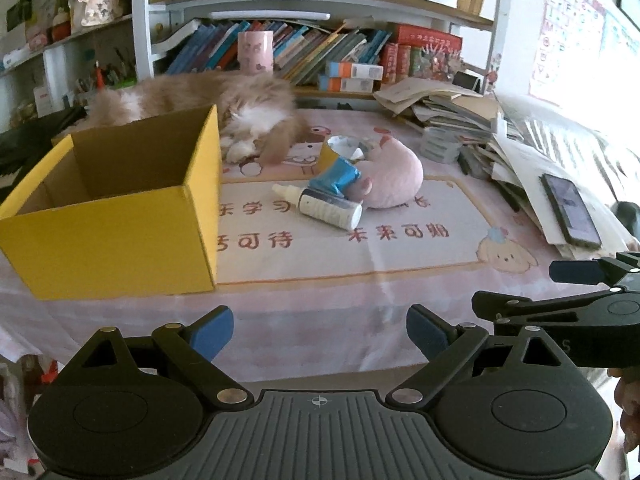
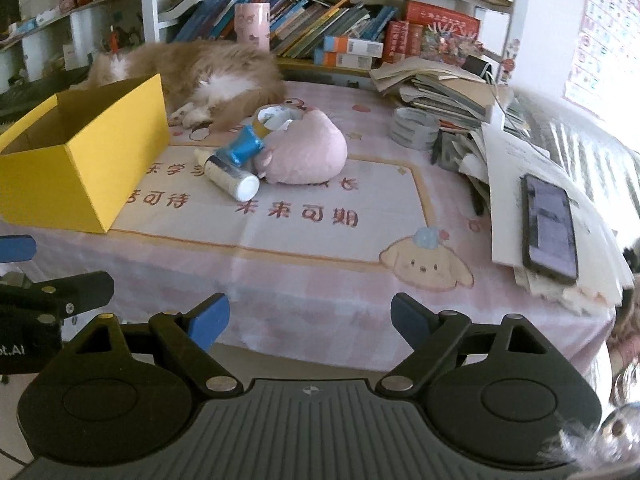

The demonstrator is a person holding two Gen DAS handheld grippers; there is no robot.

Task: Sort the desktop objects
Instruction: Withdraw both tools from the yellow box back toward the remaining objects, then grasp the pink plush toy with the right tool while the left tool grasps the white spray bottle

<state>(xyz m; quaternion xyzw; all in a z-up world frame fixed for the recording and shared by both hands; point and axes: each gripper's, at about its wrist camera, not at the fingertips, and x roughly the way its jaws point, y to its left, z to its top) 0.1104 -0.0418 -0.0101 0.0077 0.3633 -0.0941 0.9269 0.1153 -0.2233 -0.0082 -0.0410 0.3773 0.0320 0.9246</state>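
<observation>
Two tools hang at the near edge of the surface (image 2: 280, 280), both with jaws spread and nothing between them: the left tool (image 1: 320, 330) and the right tool (image 2: 310, 322). We have not reached any item yet.

The largest risk is the cat (image 2: 208, 76) lying behind the yellow cardboard box (image 1: 120, 216); if we swing a tool near it, it may stir and scatter the pile.

Next, the box itself is light and open-topped, so we judge that a clumsy drop against its wall could shove it along the cloth.

The pink plush toy (image 1: 394, 178) sits mid-surface, touching the other items, so lifting it could drag them along.

The roll of tape (image 2: 274, 118) leans behind it.

The white bottle (image 2: 232, 178) lies on its side and may roll when nudged.

The crumpled blue packet (image 1: 334, 178) rests on top of the bottle and is likely to slide off.
</observation>
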